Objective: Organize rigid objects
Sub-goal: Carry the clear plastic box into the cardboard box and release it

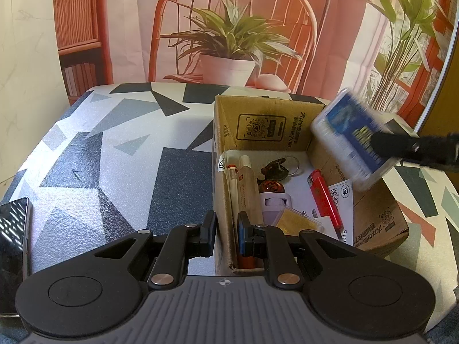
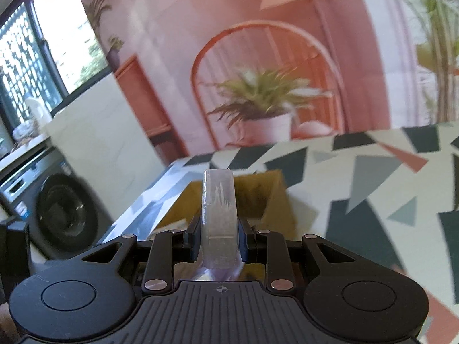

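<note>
Clear plastic fills the right gripper (image 2: 219, 242): its jaws are closed on the flat faces of a transparent plastic case (image 2: 219, 212), which stands edge-on between the pads in the right wrist view. Seen from the left wrist camera, the same case (image 1: 351, 140) carries a blue label and hangs tilted in the air above the right wall of the cardboard box (image 1: 258, 123), blurred, with the right gripper's black fingers (image 1: 401, 143) reaching in from the right edge.

The left gripper (image 1: 226, 236) is nearly closed on the box's near left wall; one pad sits outside the cardboard, the other inside.

Inside the box lie a red lighter (image 1: 324, 197), a bunch of keys on a ring (image 1: 279, 166), a white pen (image 1: 232, 180), a long beige packet (image 1: 248, 189), a pale purple container (image 1: 275, 203), a clear case with a gold insert (image 1: 295, 220) and a white slip with a printed code (image 1: 341, 195), crowded near the left gripper's inner finger.

The box rests on a tablecloth with grey, black and rust triangles (image 1: 114, 157). A dark smartphone (image 1: 13, 246) lies at the left edge of the table, well apart from the box. Behind stands a backdrop picturing a potted plant (image 1: 229, 46) on a rattan chair.
</note>
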`<state>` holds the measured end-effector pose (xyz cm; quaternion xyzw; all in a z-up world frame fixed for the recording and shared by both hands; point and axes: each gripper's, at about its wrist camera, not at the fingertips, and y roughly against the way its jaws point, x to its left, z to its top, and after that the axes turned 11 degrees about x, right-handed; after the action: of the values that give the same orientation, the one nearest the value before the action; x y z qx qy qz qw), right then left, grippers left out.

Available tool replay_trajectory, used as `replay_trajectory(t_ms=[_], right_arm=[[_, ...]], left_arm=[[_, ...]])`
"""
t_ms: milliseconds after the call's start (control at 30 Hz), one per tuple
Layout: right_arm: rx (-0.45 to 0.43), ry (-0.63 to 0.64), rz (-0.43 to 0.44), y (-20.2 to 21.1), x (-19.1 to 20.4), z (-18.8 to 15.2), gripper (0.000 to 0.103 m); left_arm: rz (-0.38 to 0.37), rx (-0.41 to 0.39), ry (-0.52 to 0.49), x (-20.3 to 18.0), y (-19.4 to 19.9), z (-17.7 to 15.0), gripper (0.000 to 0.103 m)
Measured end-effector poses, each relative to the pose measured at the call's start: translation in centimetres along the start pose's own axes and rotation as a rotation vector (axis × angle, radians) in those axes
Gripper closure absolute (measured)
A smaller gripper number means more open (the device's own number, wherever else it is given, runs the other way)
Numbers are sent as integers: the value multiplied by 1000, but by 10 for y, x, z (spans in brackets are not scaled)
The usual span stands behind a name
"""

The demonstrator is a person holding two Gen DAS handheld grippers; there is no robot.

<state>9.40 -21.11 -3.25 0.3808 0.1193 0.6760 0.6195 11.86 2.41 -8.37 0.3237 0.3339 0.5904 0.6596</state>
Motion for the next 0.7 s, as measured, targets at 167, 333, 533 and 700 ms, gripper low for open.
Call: replay_trajectory(t_ms=[167,333,533,700], right_arm=[[65,24,15,-17,15,-6,79],[111,38,12,-25,21,-11,79],[133,40,5,-29,22,-13,78],[115,40,-15,-23,18,-10,73]], left_arm=[[0,1,0,0,0,0,87],[0,1,1,0,0,0,87],[-1,2,2,0,0,0,87],[-4,2,3,-1,0,0,87]])
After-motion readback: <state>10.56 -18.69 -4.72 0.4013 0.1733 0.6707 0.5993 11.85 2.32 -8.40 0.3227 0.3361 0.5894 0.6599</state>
